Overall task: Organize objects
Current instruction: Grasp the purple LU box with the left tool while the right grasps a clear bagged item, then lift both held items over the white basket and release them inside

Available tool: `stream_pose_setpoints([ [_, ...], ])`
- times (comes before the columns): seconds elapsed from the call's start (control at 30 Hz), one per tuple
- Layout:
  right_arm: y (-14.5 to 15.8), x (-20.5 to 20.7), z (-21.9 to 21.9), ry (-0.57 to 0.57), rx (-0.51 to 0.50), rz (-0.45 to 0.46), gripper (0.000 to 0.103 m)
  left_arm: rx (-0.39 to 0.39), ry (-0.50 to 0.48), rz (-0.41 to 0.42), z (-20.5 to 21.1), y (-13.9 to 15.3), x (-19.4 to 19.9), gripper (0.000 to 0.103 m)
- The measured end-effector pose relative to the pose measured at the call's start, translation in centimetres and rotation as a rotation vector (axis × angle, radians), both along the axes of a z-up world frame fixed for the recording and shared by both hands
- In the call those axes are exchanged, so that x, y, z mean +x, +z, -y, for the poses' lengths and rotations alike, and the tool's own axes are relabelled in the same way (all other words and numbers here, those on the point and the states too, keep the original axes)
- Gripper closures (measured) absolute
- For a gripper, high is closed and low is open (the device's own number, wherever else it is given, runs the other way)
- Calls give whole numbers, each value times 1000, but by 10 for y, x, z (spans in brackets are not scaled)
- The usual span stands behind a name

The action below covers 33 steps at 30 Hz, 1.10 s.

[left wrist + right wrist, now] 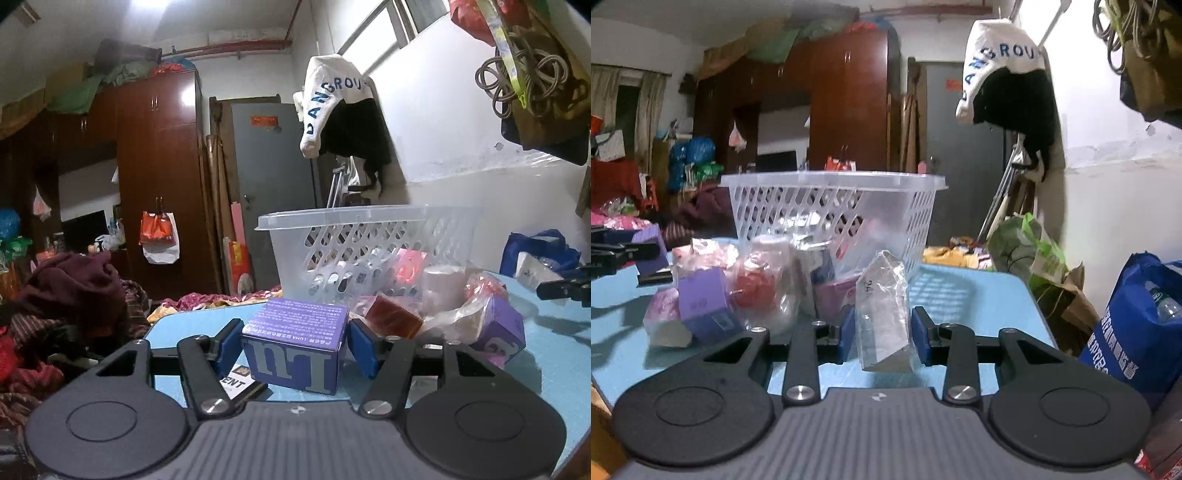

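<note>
In the left wrist view my left gripper (293, 341) is shut on a purple box (295, 343) with large grey letters, held just above the blue table (177, 328). Beyond it stands a clear plastic basket (354, 236) with a pile of wrapped packets and a second purple box (502, 328) in front. In the right wrist view my right gripper (882, 334) is shut on a clear plastic packet (884, 314), upright between the blue pads. The basket (834, 199) stands behind the pile (753, 288). The left gripper shows at the left edge (624, 254).
The blue table (979, 295) ends at the right, where a blue shopping bag (1137, 332) and a green bag (1023, 247) stand. Clothes lie heaped at the left (70, 291). A wall with hanging clothes is at the right (343, 110). A black card lies under the left gripper (240, 384).
</note>
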State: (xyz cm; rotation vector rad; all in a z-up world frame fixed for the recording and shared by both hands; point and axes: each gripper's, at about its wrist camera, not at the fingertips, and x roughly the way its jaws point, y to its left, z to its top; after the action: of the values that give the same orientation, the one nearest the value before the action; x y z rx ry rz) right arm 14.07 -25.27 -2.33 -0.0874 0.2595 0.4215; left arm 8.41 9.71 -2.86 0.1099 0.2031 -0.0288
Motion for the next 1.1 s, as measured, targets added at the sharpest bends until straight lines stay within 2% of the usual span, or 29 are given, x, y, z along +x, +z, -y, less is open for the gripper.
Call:
stream_pose_setpoints([
  [0.17,2,0,-6,-27,-26,30,66,-40,-7,-6,-5,1,1,38],
  [0.4,3,-6,-2,-60,30,80,66,-60,-7,50,-9,3,-10,38],
  [0.53,20,-10,5,16,151,95,66,-69,-56,76,-10,32,-15,38],
  [0.63,40,-10,-6,29,155,137,66,-115,-108,96,-13,57,-12,38],
  [0.73,65,3,-19,82,162,139,66,-174,-194,81,-12,83,8,38],
  [0.8,85,21,-30,114,169,128,66,-174,-221,84,-5,103,28,38],
  [0.93,117,68,-56,66,101,102,66,-173,-209,47,15,130,80,38],
  [1.0,126,97,-65,19,73,31,66,-205,-213,-10,20,137,106,38],
  [1.1,127,126,-70,17,55,-33,66,-188,-178,-56,30,136,134,39],
])
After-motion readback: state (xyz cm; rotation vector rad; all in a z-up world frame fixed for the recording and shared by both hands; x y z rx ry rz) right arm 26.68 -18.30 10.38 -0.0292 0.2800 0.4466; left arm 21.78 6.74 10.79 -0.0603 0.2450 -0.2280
